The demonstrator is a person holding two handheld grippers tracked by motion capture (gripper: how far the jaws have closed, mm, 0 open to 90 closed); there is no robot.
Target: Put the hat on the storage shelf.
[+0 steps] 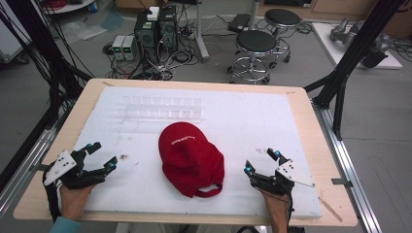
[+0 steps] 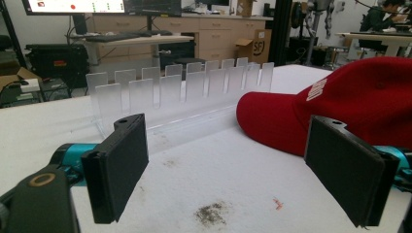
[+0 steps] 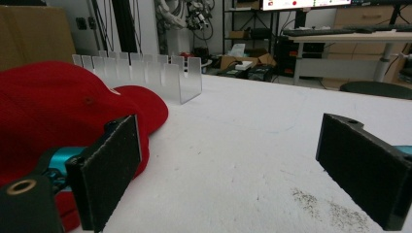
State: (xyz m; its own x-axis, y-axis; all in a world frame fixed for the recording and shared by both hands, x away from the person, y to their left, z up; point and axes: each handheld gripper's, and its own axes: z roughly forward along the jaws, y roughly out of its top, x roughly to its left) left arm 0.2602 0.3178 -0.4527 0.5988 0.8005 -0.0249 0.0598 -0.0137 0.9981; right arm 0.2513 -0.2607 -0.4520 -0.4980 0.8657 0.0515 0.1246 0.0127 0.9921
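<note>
Here, both grippers rested low at the near edge of the white foam board [image 1: 272, 116], each with its jaws spread wide and nothing between them. The left gripper [image 1: 100, 156] sat at the board's near left, and the right gripper [image 1: 262, 161] at the near right, well apart from each other. The red cap [image 1: 190, 158] lay on the board between them, untouched by either, its strap toward the person and its brim pointing away. From the left gripper view, the cap [image 2: 350, 104] lay beyond the right-hand finger [image 2: 350, 170], with a clear plastic slotted rack [image 2: 180, 94] standing farther ahead of the fingers. From the right gripper view, the cap [image 3: 58, 107] lay just beyond the left-hand finger [image 3: 109, 167], and the rack [image 3: 145, 73] stood behind it.
</note>
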